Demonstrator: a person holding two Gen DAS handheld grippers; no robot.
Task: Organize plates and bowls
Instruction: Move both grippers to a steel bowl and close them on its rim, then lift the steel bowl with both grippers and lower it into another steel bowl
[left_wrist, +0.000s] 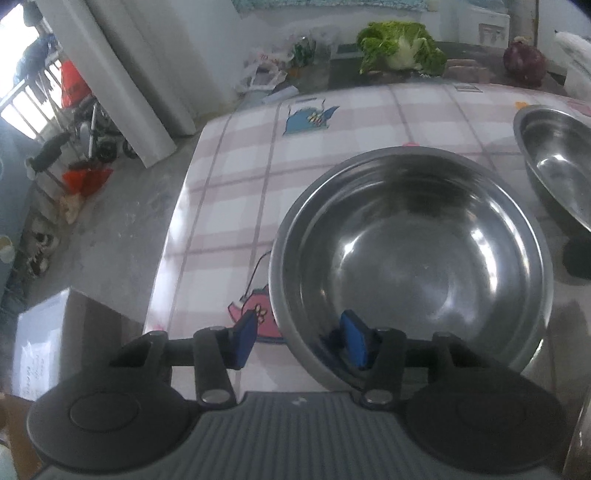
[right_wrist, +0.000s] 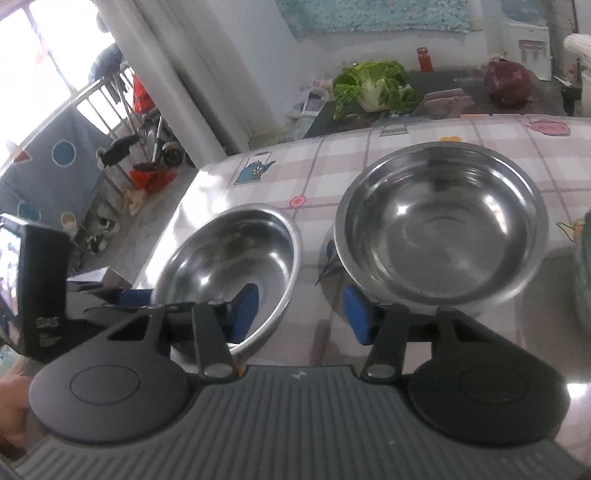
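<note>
A large steel bowl (left_wrist: 410, 266) stands on the checked tablecloth (left_wrist: 240, 177) near the table's left edge. My left gripper (left_wrist: 300, 341) is open and straddles its near-left rim, one blue pad outside and one inside, with neither touching the metal. A second steel bowl (left_wrist: 554, 166) stands to the right. The right wrist view shows both bowls side by side, the left bowl (right_wrist: 225, 266) and the right bowl (right_wrist: 439, 221). My right gripper (right_wrist: 301, 315) is open. Its left pad sits over the left bowl's inside and its right pad over the gap between the bowls. The left gripper's blue finger (right_wrist: 136, 295) shows at the left bowl's far side.
Behind the table, a dark counter holds a green cabbage (right_wrist: 373, 90), a purple vegetable (right_wrist: 508, 83) and a red bottle (right_wrist: 424, 59). A greenish rim (right_wrist: 585, 277) shows at the right edge. The table's left edge (left_wrist: 177, 229) drops to the floor, where a cardboard box (left_wrist: 55, 339) stands.
</note>
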